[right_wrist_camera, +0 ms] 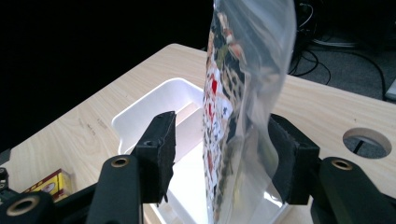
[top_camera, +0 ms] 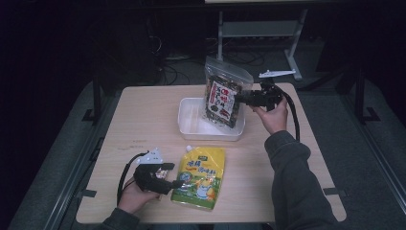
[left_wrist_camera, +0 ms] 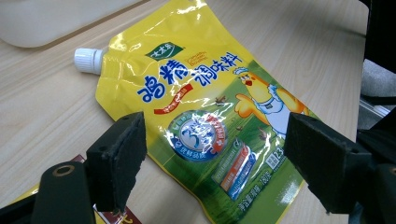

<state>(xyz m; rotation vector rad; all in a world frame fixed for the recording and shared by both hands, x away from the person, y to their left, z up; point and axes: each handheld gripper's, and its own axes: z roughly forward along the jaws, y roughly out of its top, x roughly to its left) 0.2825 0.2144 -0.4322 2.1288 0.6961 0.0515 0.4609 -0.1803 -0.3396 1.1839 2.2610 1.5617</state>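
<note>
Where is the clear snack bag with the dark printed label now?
In the high view, the clear snack bag stands upright in the white plastic tray at the table's far middle, between the right gripper's open jaws.

The left hand-held gripper (top_camera: 178, 183) is black, with two blocky jaws faced in dark, rough foam pads (left_wrist_camera: 122, 161). Round brass-coloured rivets (left_wrist_camera: 63, 170) sit in the jaw arms behind the pads. A grey three-cornered plate (top_camera: 151, 156) rides on top of it, and a black cable (top_camera: 125, 173) loops away from its rear. The right hand-held gripper (top_camera: 238, 98) has the same black build, foam pads (right_wrist_camera: 162, 144) and rivets (right_wrist_camera: 120, 162), a pale plate (top_camera: 276, 73) above, and a thick black cable (top_camera: 293, 115) behind. Both arms wear grey-green sleeves (top_camera: 297, 184).
</note>
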